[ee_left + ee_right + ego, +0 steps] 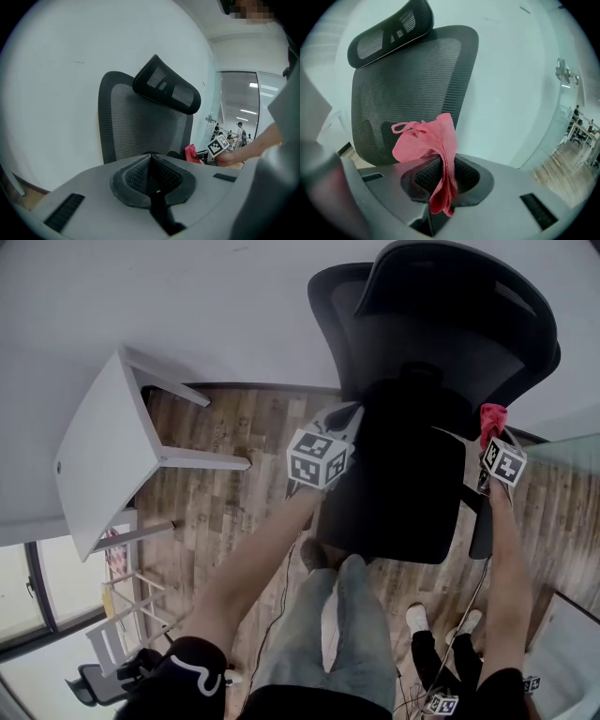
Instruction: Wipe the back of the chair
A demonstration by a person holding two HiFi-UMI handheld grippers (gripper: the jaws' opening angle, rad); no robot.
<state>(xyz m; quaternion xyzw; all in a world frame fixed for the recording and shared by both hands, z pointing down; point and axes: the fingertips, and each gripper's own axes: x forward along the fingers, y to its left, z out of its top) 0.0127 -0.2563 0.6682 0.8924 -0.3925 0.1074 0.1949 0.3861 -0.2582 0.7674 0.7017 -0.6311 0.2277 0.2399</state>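
A black office chair stands against the white wall, with its mesh back and headrest seen from above. My left gripper is shut with nothing in it, at the left side of the seat. The left gripper view shows the chair back and headrest straight ahead of the left gripper. My right gripper is shut on a red cloth by the lower right edge of the back. In the right gripper view the red cloth stands up from the right gripper, a short way from the mesh back.
A white table stands to the left on the wooden floor. Another person's legs and white shoes are behind me at lower right. A glass partition runs along the right. The chair's armrest sticks out near my right arm.
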